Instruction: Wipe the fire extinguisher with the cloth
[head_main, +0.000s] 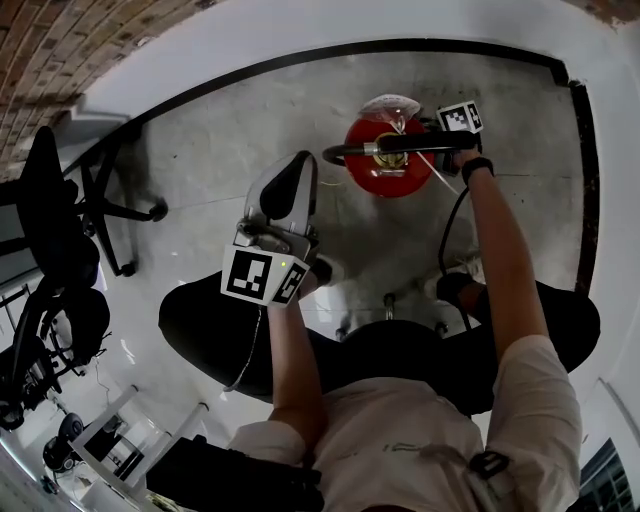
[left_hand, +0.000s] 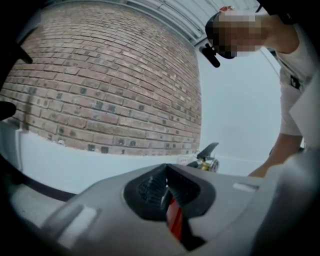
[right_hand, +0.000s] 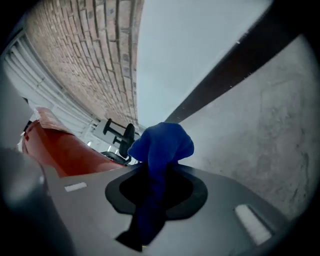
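A: Head view first. Where is the fire extinguisher?

B: The fire extinguisher (head_main: 388, 160) stands upright on the concrete floor (head_main: 230, 150). It is near the floor's far edge, where a dark skirting strip (head_main: 300, 58) meets the white wall (head_main: 300, 30). We look down its long axis at a round red body with a brass valve on top.

A: Which tool is nearer?

B: The right tool (head_main: 405, 143), plainly. It sits at the top of the fire extinguisher, coming in from the right. The left tool (head_main: 292, 180) hangs apart on the other side, closer to the person.

A: And the left gripper view?

B: The left tool (left_hand: 166, 192) has its ribbed black pads drawn together on nothing. A red sliver shows through the slit, probably the body beyond. A black lever (left_hand: 209, 150) pokes up past the jaws, so the fire extinguisher lies ahead. A rough brick wall (left_hand: 100, 75) stands behind.

A: The right gripper view?

B: The right tool (right_hand: 157, 172) is clamped on a soft blue cloth (right_hand: 161, 142). The cloth is bunched into a knob beyond the jaws, with its tail trailing back between them. The smooth, glossy red side of the fire extinguisher (right_hand: 65, 150) runs just left of the jaws. I cannot tell whether the cloth touches it.

A: What does the next move turn on?

B: As I judge it, the cloth has to swing left onto that red side, then rub along its height.
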